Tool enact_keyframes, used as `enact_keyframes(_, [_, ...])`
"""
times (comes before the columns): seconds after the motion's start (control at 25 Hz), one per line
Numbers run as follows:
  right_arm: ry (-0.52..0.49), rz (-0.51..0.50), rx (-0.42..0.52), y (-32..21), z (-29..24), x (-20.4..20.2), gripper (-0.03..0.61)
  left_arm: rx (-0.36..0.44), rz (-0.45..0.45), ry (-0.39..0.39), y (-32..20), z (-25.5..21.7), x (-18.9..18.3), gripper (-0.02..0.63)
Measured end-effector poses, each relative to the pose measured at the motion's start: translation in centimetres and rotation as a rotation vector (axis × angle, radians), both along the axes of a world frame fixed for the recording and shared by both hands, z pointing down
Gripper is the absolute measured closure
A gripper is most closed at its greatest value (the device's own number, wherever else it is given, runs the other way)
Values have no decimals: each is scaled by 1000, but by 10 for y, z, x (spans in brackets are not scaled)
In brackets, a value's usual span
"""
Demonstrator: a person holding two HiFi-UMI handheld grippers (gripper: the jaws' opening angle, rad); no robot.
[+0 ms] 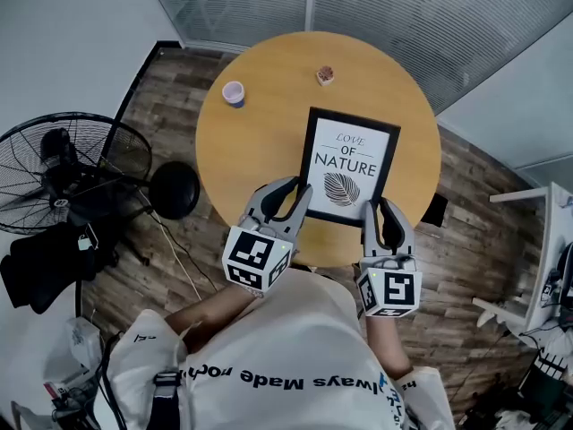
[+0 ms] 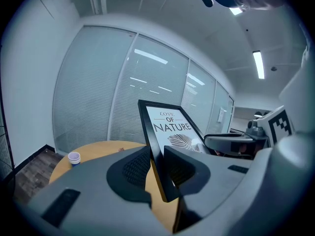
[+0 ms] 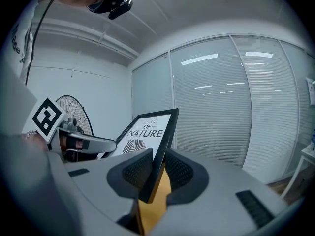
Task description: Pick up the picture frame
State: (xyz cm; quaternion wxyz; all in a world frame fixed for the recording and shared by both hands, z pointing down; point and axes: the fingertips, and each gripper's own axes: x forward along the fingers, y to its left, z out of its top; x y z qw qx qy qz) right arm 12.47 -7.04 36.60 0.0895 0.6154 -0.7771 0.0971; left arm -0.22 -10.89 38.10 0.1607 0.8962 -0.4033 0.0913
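My left hand-held gripper (image 1: 285, 195) pinches the frame (image 1: 349, 164) at its near-left corner, the right hand-held gripper (image 1: 383, 215) at the near-right, above the near edge of the table (image 1: 260, 150). It seems stiff and light, its front likely fragile and slick; the black rim is the safe hold.

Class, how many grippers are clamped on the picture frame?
2. The left gripper holds the picture frame at its near left corner; the right gripper holds its near right corner.

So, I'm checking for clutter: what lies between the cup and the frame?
Nothing but bare table. The head view shows that stretch from the cup to the frame with no object in it.
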Motion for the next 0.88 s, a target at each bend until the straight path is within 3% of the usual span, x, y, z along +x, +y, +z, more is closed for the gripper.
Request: enact_keyframes(0.88, [8, -4, 82, 14, -55, -7, 482, 57, 3, 62, 11, -48, -6, 512])
